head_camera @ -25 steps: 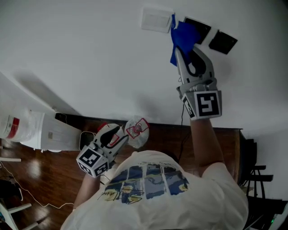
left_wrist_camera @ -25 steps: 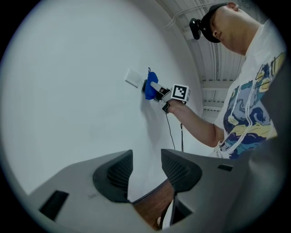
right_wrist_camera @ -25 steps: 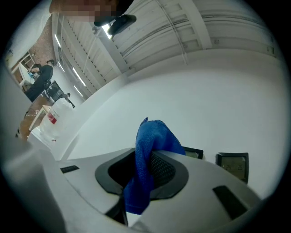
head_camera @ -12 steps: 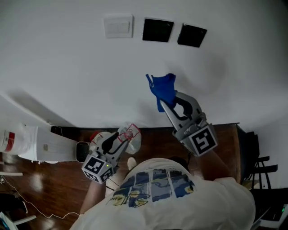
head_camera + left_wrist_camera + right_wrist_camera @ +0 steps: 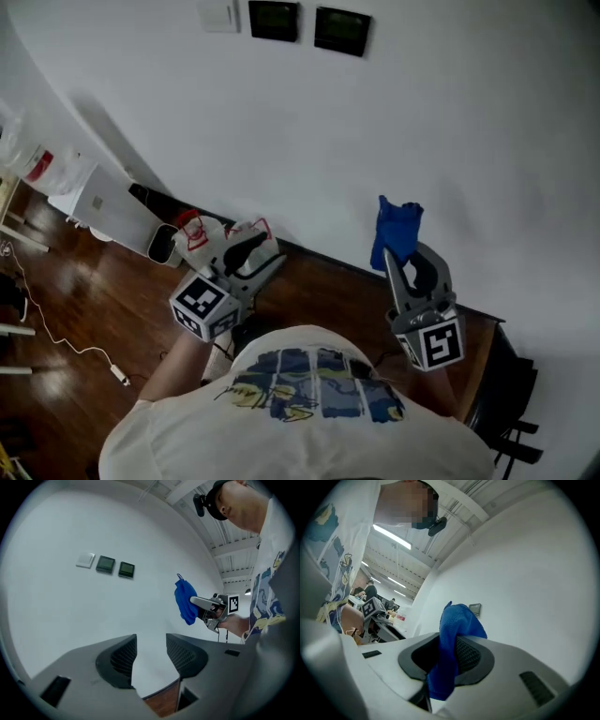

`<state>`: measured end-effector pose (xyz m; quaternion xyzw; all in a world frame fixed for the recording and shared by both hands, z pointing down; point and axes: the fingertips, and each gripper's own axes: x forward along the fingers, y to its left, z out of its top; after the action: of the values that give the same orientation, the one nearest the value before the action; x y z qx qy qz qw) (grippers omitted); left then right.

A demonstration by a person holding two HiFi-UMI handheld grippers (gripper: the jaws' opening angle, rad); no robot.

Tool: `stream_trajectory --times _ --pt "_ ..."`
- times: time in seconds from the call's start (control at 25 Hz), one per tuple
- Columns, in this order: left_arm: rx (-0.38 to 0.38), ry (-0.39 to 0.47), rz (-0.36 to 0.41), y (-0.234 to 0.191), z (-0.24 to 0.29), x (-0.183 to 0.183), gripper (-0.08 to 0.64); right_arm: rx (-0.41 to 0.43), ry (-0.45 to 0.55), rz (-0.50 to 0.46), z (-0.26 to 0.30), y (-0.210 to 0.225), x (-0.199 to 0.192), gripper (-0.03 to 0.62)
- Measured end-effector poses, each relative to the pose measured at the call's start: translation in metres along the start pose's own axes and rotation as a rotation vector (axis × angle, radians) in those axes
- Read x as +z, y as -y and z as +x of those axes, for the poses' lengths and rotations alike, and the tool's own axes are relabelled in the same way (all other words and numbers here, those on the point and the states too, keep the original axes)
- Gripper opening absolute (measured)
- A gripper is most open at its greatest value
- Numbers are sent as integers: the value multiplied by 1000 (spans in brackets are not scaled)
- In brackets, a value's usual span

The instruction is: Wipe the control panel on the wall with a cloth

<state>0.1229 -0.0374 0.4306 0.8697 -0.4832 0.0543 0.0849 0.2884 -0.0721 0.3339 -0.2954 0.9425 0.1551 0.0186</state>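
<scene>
1. Pulled the blue cloth [image 5: 397,230] down off the wall [image 5: 450,112]. A second ago pressed it right on the control panel [image 5: 275,19]; now holds it well apart from there, toward 5 o'clock in the head view.
2. Most likely means one wipe just done, or a short stop before one more rub. Cannot tell from here whether the panel is clean yet.
3. Clamps the right hand-held gripper [image 5: 401,258] tight on the cloth, with the top bunched up above the jaws and a tail hanging down between them.
4. Holds the left hand-held gripper [image 5: 255,255] low, at 9 o'clock from the right one, jaws apart with nothing between them.
5. Leaves three things in a row high on the wall: the control panel, a second dark panel [image 5: 342,30] just at 3 o'clock of it, and a white switch plate [image 5: 218,14] at 9 o'clock of it.
6. No words to read on the dim panel screens. Red print on the plastic bag [image 5: 199,234] down by the wooden floor [image 5: 84,300], too small to read. Only black-and-white squares on the marker cube [image 5: 433,345], no letters for sure.
</scene>
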Motion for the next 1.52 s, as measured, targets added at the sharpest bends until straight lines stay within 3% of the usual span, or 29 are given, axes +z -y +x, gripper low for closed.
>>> stream_trajectory --times 0.24,0.64,0.84,1.52 --pt "-49 -72 23 142 20 0 176 -62 -32 49 -145 35 -11 94" --pt "-262 -40 66 322 52 13 178 -254 -117 56 -328 66 8 94" --pt "-289 -59 64 333 58 2 176 -247 -115 83 -331 68 -3 94" --pt "-187 -59 60 329 49 1 176 -196 -55 114 -332 67 -2 92"
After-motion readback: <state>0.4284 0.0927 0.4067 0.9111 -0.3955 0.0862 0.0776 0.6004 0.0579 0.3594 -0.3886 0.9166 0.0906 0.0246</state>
